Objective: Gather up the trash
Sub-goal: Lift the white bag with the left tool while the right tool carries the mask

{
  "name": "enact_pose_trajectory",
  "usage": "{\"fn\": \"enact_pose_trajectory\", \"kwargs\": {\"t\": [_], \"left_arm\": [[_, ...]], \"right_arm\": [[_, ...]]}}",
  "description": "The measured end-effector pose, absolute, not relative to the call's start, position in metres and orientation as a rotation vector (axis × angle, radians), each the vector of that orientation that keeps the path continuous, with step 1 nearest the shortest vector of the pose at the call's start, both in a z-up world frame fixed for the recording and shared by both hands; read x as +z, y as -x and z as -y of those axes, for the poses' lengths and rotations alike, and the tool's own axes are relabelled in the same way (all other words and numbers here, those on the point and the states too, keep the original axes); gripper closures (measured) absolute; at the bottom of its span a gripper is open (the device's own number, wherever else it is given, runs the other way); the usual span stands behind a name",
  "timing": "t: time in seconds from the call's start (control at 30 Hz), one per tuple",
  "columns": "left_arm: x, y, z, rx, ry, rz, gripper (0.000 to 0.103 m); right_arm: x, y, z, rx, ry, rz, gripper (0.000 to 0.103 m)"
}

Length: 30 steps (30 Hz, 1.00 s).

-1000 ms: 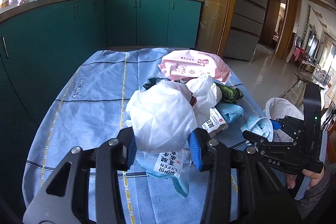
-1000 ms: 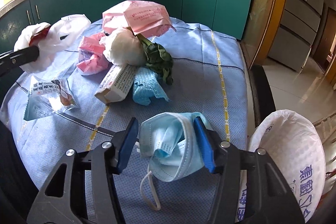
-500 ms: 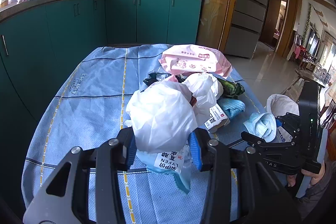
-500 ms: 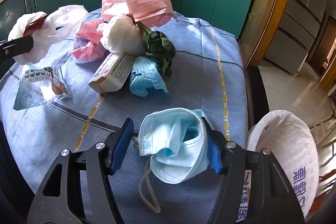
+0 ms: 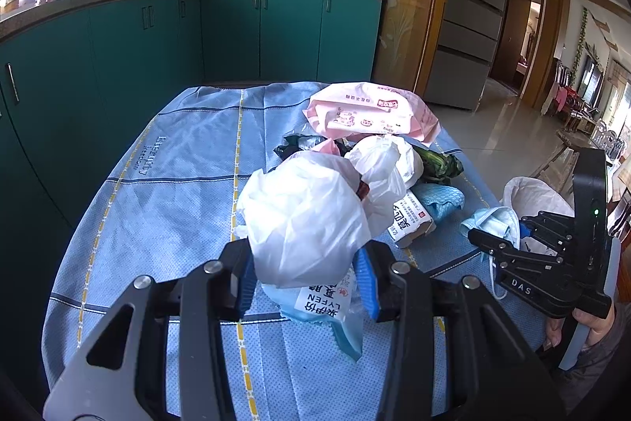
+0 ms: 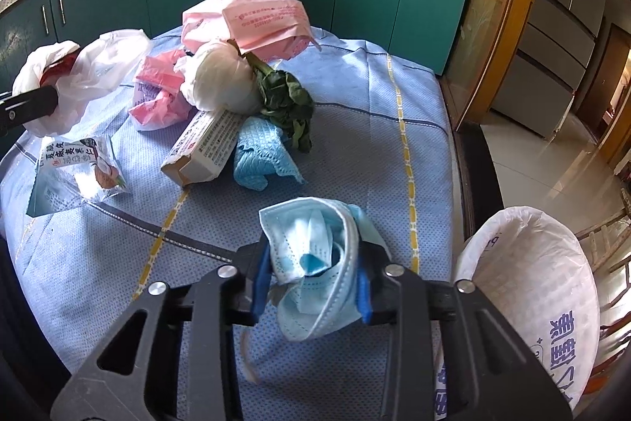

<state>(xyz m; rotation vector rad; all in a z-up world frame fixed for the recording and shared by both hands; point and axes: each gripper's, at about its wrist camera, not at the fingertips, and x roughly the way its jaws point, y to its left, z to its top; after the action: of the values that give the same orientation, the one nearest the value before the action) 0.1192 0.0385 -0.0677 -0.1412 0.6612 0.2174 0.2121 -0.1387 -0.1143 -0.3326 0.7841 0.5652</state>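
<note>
Through your left wrist camera, your left gripper (image 5: 305, 279) is clamped on a crumpled white plastic bag (image 5: 303, 219), both blue pads pressed into its sides, and the bag bulges up and forward above them. Directly under the bag, just ahead of the fingertips, a snack wrapper (image 5: 323, 306) with printed lettering lies flat on the blue tablecloth (image 5: 165, 208). Further out ahead sits the rest of the trash: a second white bag (image 5: 388, 164), a small carton (image 5: 410, 225), a blue cloth (image 5: 443, 202), dark leafy greens (image 5: 439, 164) and, farthest, a pink package (image 5: 370, 109). Off to the right, your right gripper (image 5: 508, 235) has a face mask (image 5: 493, 221) in its jaws, with a white-lined bin (image 5: 536, 192) just beyond it.

Through your right wrist camera, your right gripper (image 6: 313, 287) has just been closing, and the light blue face mask (image 6: 315, 255) is now pinched between its pads, folded on itself, one ear loop trailing down toward you. To the right of the fingers, off the table edge, stands the white-lined bin (image 6: 528, 287), its mouth open. Ahead and left lie the blue cloth (image 6: 258, 154), the carton (image 6: 205, 145), the greens (image 6: 288, 101), a pink plastic bag (image 6: 159, 93) and the pink package (image 6: 248, 18). Far left, the white bag (image 6: 79, 73) hangs in your left gripper, of which only one black finger (image 6: 27, 107) shows, and the snack wrapper (image 6: 79, 168) lies below it.
</note>
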Motion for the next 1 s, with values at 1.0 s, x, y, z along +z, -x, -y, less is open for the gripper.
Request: {"fn": "enact_pose_trajectory", "kwargs": {"t": [1.0], "left_arm": [[-0.06, -0.111, -0.025, 0.225, 0.095, -0.637, 0.06]], "right_arm": [[-0.071, -0.191, 0.155, 0.645, 0.183, -0.57, 0.07]]}}
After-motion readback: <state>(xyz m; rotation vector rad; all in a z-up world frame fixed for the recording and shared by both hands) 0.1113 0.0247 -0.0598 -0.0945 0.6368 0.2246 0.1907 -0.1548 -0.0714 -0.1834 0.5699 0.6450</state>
